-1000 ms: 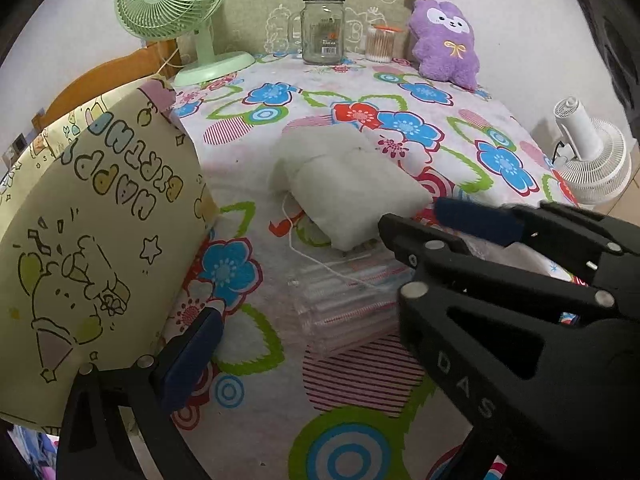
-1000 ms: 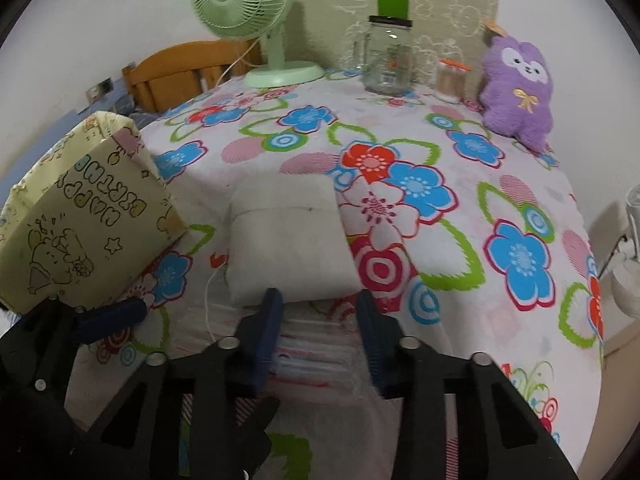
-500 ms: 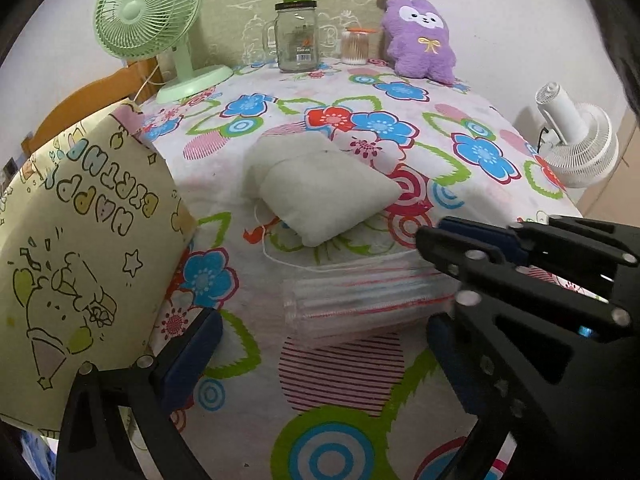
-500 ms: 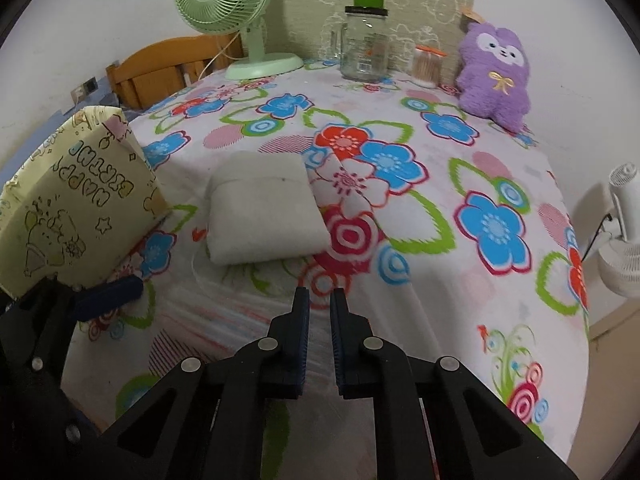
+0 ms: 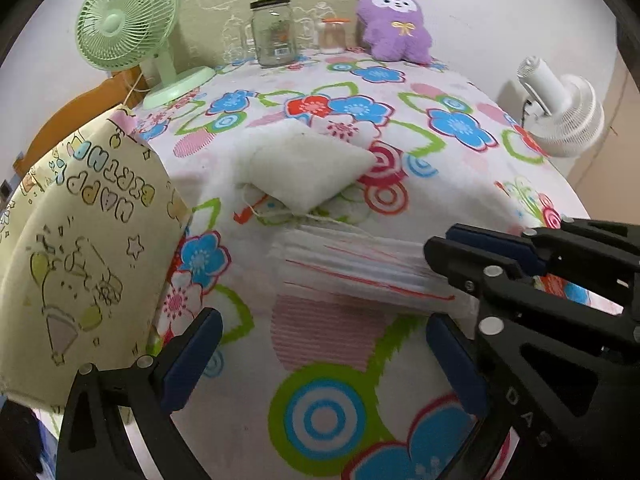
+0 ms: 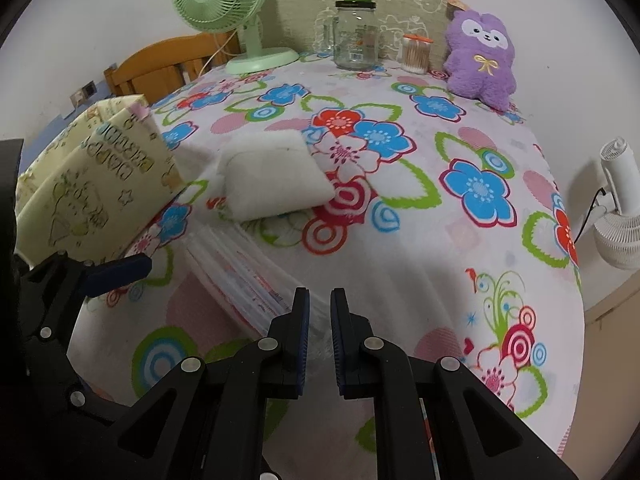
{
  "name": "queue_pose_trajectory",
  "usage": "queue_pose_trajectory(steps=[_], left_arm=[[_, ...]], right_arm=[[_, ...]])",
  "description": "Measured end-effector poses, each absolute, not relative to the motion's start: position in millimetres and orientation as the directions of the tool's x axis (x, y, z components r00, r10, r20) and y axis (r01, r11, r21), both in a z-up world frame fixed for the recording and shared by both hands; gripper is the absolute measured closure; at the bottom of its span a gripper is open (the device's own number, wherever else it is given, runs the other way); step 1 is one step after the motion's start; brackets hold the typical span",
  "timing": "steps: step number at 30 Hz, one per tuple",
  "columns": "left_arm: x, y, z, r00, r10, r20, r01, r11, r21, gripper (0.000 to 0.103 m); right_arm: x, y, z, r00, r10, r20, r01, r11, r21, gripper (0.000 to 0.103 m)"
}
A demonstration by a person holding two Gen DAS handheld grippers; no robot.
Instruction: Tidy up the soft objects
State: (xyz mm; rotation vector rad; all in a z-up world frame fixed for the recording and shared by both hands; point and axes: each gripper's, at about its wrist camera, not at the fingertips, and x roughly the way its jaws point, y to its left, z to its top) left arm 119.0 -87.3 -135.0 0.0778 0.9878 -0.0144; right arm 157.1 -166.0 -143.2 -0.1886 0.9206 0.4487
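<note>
Both tongs are black with blue pads and reach over a bench covered in a bright flower-print cloth (image 6: 460, 248). Right tongs (image 6: 319, 332) have just clamped together, and they pinch the near edge of a clear plastic packet of white sheets with red lines (image 5: 352, 268); the packet's edge sits between the pads in the right wrist view. From the left wrist view, the same tongs (image 5: 472, 258) come in from the right side and meet the packet's right end. Left tongs (image 5: 320, 356) stand wide apart with nothing between their pads, hovering over bare cloth just in front of the packet.

Beyond the packet lies a folded white cloth pad (image 6: 272, 182), with a thin white cord trailing from its near side. At the left edge of the bench sits a pale yellow fabric bag (image 5: 84, 248) printed with cartoon drawings (its lettering reads upside down from here).

Along the far edge, against the wall, stand a green desk fan (image 6: 228, 8), a glass jar with a green lid (image 6: 356, 36), a small container of cotton swabs (image 6: 416, 54) and a purple plush toy (image 6: 482, 56). A white fan (image 5: 560, 116) stands beside the bench on the right.
</note>
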Motion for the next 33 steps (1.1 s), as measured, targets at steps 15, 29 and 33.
queue_pose_trajectory(steps=[15,29,33], left_arm=[[92,-94,-129,0.542,-0.042,-0.840,0.083,0.997,0.004,0.000],[101,-102,-129,0.605,0.031,-0.795,0.105,0.987,0.118,0.000],[109,-107,-131,0.611,0.028,-0.791,0.128,0.983,0.134,0.001]], right_arm=[[130,-173,-135,0.537,0.315,-0.782,-0.433,0.899,0.065,0.069],[125,-197,-129,0.594,0.286,-0.752,-0.356,0.932,0.073,0.033],[128,-201,-131,0.596,0.271,-0.755,-0.327,0.942,0.080,0.033]])
